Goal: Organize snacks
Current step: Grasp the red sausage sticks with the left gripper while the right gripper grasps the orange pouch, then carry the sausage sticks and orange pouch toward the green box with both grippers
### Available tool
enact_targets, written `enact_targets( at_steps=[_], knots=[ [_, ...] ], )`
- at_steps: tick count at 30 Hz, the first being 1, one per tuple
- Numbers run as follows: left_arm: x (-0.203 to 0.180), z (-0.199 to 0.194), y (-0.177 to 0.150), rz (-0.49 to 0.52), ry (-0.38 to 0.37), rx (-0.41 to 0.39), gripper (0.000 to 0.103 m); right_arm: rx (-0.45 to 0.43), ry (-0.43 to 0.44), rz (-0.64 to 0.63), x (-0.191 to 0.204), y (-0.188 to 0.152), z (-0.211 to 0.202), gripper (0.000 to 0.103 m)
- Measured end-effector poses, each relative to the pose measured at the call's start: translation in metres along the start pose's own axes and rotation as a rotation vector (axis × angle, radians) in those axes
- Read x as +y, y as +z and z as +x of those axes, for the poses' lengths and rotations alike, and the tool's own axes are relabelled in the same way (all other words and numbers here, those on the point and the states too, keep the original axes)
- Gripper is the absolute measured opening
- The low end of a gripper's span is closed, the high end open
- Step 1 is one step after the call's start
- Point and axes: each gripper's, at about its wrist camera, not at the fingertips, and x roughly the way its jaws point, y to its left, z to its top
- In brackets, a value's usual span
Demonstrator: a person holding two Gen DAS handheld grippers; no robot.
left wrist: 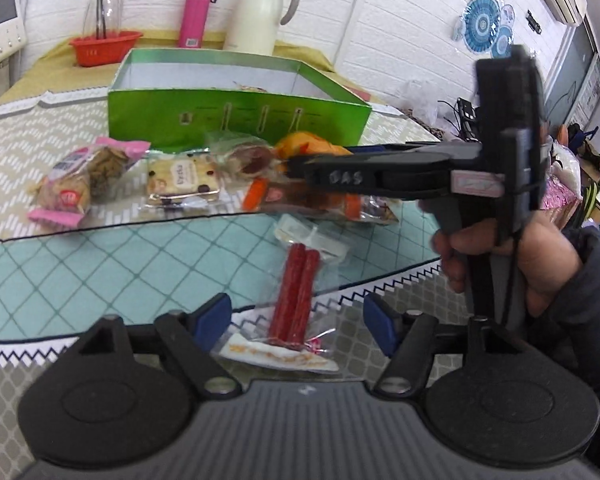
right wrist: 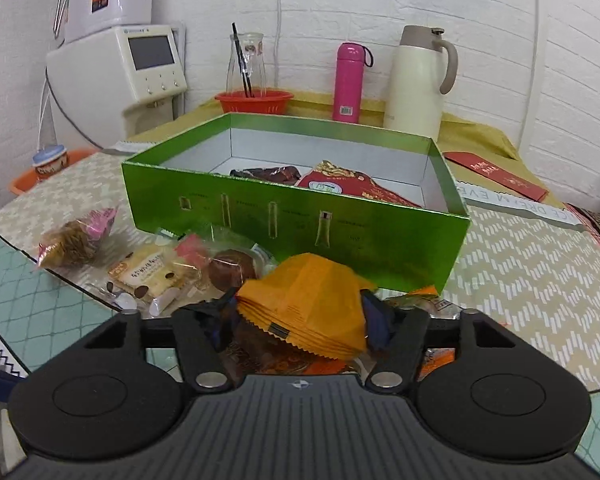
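White brick walling is backing the table (right wrist: 540, 264), where the right gripper (right wrist: 300, 320) is clamping the orange packet (right wrist: 304, 296) below the green box (right wrist: 296, 216) at 12 o'clock, presumably for boxing, while the left gripper (left wrist: 300, 320) is straddling, half-open, the sausage pack (left wrist: 296, 304).

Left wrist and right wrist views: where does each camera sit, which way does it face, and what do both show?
Left wrist: rides the left gripper, looking down across the table at a clear packet of red sausage sticks between its blue pads; the right gripper and the hand holding it show.
Right wrist: rides the right gripper, facing the open green cardboard box; its pads flank a folded orange packet.
Shared: the box, pink flask, cream jug.
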Motion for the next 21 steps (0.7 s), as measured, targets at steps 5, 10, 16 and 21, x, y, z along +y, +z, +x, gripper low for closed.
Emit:
enact_targets(
  at_steps=[5, 10, 16, 21],
  knots=[
    [-0.011, 0.009, 0.004, 0.052, 0.016, 0.022, 0.047, -0.071, 0.030, 0.041, -0.017, -0.007, -0.045, 0.045],
    [-0.021, 0.017, 0.006, 0.080, 0.040, 0.023, 0.055, -0.067, 0.008, 0.021, -0.019, -0.028, -0.068, 0.045],
    [-0.026, 0.019, 0.004, 0.133, 0.091, 0.011, 0.032, -0.023, 0.012, 0.063, -0.028, -0.051, -0.069, 0.051],
    [-0.026, 0.019, 0.003, 0.123, 0.091, -0.001, 0.033, -0.057, 0.009, 0.088, -0.028, -0.052, -0.072, 0.080]
  ],
)
